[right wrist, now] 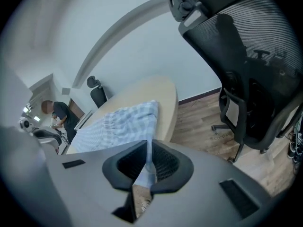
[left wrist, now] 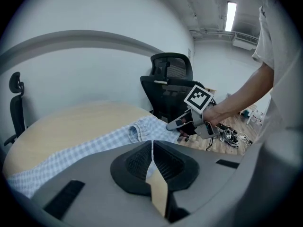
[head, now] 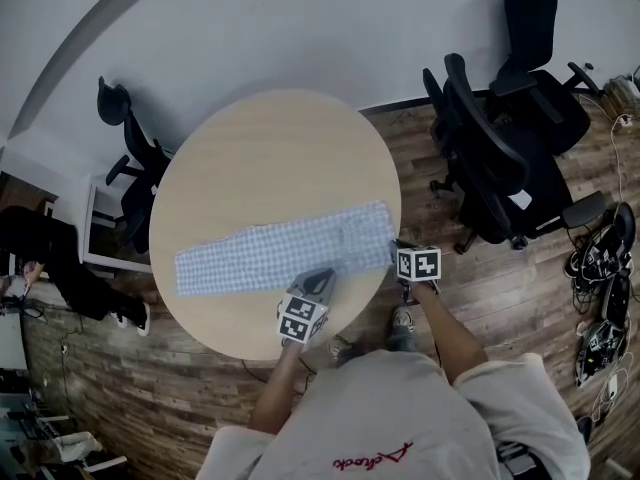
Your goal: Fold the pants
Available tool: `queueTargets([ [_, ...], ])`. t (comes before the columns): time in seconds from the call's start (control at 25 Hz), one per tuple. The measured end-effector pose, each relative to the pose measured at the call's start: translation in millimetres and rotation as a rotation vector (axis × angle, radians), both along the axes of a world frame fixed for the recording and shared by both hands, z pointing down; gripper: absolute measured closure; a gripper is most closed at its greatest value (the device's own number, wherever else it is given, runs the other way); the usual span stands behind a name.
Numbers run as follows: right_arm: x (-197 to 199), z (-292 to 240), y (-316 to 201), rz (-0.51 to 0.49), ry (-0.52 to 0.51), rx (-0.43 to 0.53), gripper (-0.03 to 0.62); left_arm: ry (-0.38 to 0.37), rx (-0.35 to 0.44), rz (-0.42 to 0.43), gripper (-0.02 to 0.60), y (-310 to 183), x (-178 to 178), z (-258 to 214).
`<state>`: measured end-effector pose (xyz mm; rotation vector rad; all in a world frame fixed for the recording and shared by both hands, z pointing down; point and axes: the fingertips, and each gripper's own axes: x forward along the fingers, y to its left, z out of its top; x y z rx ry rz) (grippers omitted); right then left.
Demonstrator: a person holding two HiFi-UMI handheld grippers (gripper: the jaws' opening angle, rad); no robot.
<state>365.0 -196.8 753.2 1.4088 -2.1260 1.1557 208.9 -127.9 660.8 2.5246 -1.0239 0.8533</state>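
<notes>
Blue-and-white checked pants [head: 280,253] lie stretched out flat across the near half of a round wooden table [head: 270,158], waistband toward the right. At the pants' near edge, around the middle, my left gripper [head: 322,280] is shut with a thin sliver of the fabric between its pads [left wrist: 152,148]. The right gripper [head: 397,251] is at the waistband corner by the table's right rim, shut on a strip of checked cloth [right wrist: 149,157]. The left gripper view also shows the right gripper [left wrist: 177,123] at the waistband. The pants [right wrist: 123,119] spread away leftward in the right gripper view.
Two black office chairs [head: 500,158] stand on the wooden floor to the right of the table, another chair [head: 135,153] to the left. A person in black [head: 50,253] crouches at far left. Cables and gear [head: 600,268] lie at the right edge.
</notes>
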Motion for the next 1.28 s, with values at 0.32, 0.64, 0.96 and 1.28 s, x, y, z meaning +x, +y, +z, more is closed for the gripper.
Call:
queueTargets([
  [0.32, 44, 2, -9, -0.005, -0.005, 0.019, 0.539, 0.001, -0.001, 0.036, 0.543, -10, 41, 3],
  [0.64, 29, -39, -3, -0.007, -0.036, 0.103, 0.539, 0.027, 0.017, 0.042, 0.543, -5, 28, -2],
  [0.96, -39, -116, 7, -0.139, 0.044, 0.291, 0.540, 0.089, 0.053, 0.054, 0.543, 10, -1, -10],
  [1.28, -150, -142, 22, -0.371, 0.260, 0.404, 0.539, 0.138, 0.080, -0.018, 0.543, 27, -70, -19],
])
